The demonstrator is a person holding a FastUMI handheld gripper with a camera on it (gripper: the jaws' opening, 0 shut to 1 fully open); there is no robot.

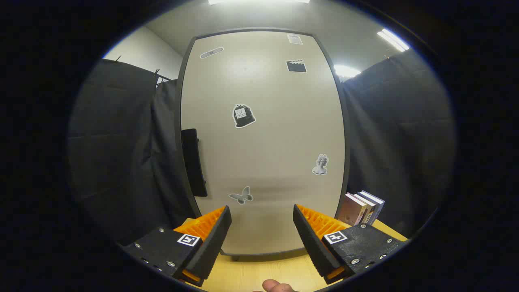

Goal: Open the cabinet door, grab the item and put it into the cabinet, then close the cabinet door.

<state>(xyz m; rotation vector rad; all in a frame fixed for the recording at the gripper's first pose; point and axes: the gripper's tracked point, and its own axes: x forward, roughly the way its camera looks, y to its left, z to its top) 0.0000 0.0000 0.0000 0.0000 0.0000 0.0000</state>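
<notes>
Black upright handle (194, 162) hanging on the shut cabinet door (263, 142) ahead and left of the fingers (262, 239), spreading wide and gripping nothing, books (362, 208) standing right on the desk (259, 273).

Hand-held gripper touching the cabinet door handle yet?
Apart. In the gripper view the hand-held gripper is open, its fingers spread before the closed door; the handle sits at the door's edge, up and off to the side of them.
</notes>
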